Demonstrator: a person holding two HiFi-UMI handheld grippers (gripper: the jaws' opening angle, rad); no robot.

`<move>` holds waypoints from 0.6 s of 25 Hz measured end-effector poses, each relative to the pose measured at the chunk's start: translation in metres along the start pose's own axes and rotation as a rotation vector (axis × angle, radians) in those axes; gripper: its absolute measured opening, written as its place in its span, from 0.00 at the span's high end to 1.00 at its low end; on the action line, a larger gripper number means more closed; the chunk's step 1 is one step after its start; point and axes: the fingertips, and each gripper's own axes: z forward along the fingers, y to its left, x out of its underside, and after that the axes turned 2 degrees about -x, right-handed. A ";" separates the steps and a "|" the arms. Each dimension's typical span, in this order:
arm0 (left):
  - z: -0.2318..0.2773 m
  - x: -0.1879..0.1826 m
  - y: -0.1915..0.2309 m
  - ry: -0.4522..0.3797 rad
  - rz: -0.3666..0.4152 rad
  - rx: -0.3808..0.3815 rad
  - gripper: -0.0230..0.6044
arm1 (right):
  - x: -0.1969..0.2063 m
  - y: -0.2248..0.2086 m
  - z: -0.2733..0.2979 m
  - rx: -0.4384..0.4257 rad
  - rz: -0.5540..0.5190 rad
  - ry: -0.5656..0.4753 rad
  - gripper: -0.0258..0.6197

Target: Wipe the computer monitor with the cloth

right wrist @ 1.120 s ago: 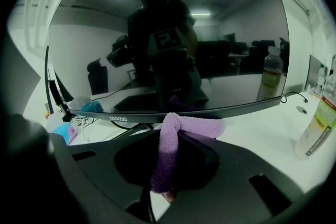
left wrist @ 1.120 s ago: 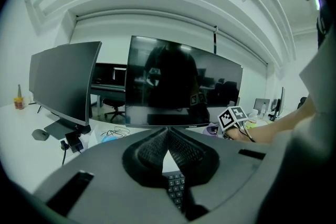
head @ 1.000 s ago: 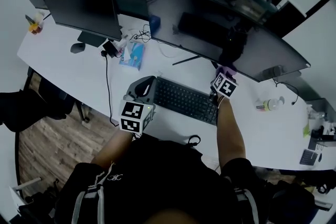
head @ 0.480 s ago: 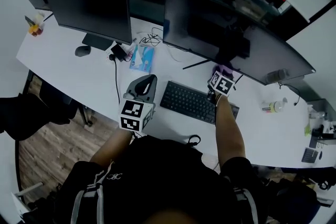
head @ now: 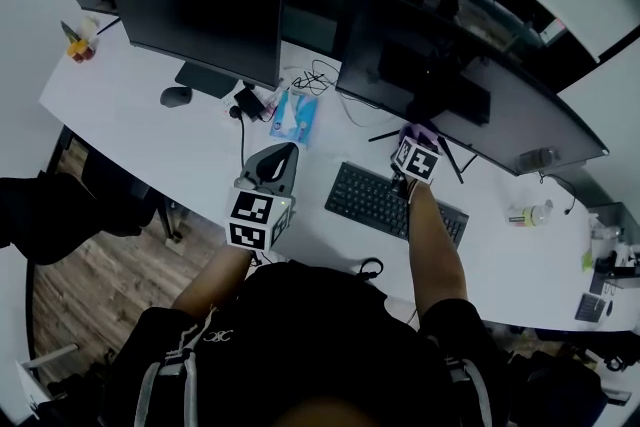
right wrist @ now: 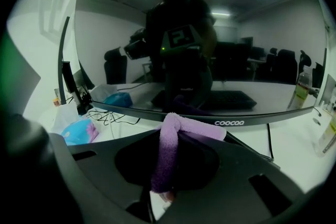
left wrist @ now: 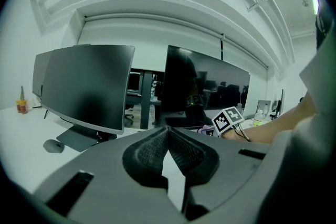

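The right gripper [right wrist: 169, 136] is pinching the purple cloth [right wrist: 167, 165] between closed jaws, close before the wide monitor [right wrist: 220, 50] at its lower edge. The left gripper [left wrist: 167, 132] is hovering over the desk [head: 170, 155], jaws together and empty. Wiping is seemingly just starting; next, the cloth needs pressing flat and sweeping across the screen.

keyboard [head: 365, 195] before wide monitor [head: 470, 85] | second monitor [head: 200, 15] to its left | bottle [head: 528, 213] right of keyboard
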 end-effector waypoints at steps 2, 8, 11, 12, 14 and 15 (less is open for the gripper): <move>-0.004 0.000 0.007 -0.003 -0.004 -0.008 0.94 | -0.001 0.012 0.002 -0.012 -0.013 0.001 0.84; -0.019 0.003 0.027 -0.015 -0.020 -0.042 0.94 | -0.005 0.054 0.006 -0.060 -0.078 0.004 0.84; -0.028 0.007 0.037 -0.016 -0.031 -0.064 0.94 | -0.008 0.078 0.011 -0.086 -0.128 0.005 0.84; -0.030 0.008 0.041 -0.017 -0.033 -0.071 0.94 | -0.008 0.085 0.013 -0.092 -0.146 0.007 0.84; -0.036 0.011 0.049 -0.018 -0.039 -0.087 0.94 | -0.008 0.099 0.016 -0.100 -0.177 0.011 0.84; -0.039 0.013 0.053 -0.017 -0.041 -0.095 0.94 | -0.008 0.105 0.019 -0.105 -0.190 0.014 0.84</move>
